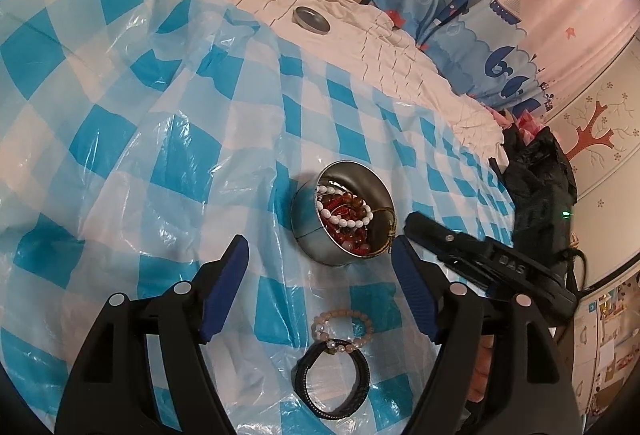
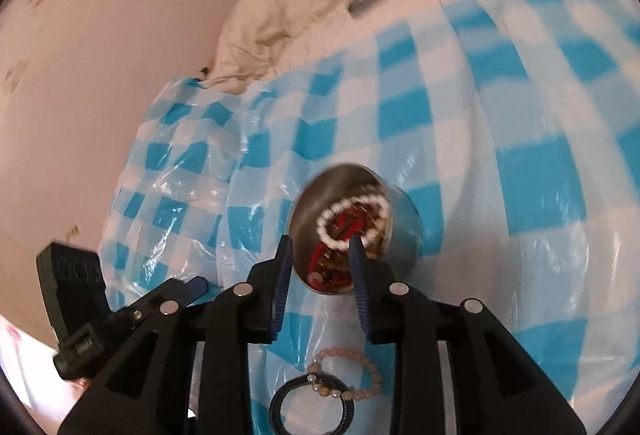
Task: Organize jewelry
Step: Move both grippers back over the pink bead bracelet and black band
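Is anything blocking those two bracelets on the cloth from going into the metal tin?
Nothing visible does. The pink bead bracelet and black bracelet lie on bare checked plastic just in front of the open tin. The tin's lid sits far off on the bedding.

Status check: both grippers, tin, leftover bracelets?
Left gripper open, empty. Right gripper part open over round metal tin, nothing between pads. Pale bead bracelet, black band outside tin. Nothing blocking.
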Demonstrator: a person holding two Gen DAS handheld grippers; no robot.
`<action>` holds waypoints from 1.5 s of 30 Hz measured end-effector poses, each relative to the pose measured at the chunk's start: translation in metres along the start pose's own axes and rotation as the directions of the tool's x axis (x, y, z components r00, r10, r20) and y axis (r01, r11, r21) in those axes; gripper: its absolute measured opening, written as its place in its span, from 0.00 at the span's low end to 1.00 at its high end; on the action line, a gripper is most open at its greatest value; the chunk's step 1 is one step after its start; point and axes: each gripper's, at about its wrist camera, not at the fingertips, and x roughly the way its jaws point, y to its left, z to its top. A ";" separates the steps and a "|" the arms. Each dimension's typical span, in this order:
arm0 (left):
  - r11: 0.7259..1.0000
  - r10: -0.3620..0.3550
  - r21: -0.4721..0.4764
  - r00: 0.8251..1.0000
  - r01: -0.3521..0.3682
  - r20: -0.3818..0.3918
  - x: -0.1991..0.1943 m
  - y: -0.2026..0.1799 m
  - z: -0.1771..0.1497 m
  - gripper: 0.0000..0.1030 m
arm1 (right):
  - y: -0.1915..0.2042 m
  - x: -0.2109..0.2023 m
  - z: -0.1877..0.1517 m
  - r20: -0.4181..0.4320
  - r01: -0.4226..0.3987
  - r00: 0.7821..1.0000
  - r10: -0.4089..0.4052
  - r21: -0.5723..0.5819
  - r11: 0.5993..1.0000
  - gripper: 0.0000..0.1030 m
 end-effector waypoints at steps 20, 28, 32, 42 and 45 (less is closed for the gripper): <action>1.000 0.005 -0.006 1.000 -0.005 -0.012 0.006 -0.002 -0.001 0.71 | 0.026 0.069 0.028 -0.134 0.152 0.977 -0.168 -0.122 0.981 0.29; 1.000 0.012 0.001 1.000 -0.012 -0.019 0.005 -0.002 -0.003 0.74 | 0.029 0.024 0.022 -0.079 0.206 0.972 -0.221 -0.159 0.965 0.49; 1.000 0.020 0.005 1.000 -0.019 -0.020 0.004 -0.001 -0.005 0.76 | 0.016 -0.016 0.005 -0.034 0.189 0.981 -0.194 -0.110 0.976 0.61; 0.997 0.053 0.062 0.997 -0.049 -0.054 0.009 -0.006 -0.018 0.77 | -0.033 -0.032 -0.045 -0.002 0.112 0.994 -0.113 0.048 0.992 0.63; 0.990 0.098 0.106 0.993 -0.091 -0.068 0.012 -0.006 -0.026 0.77 | -0.023 -0.025 -0.049 -0.019 0.087 0.996 -0.087 0.016 0.996 0.63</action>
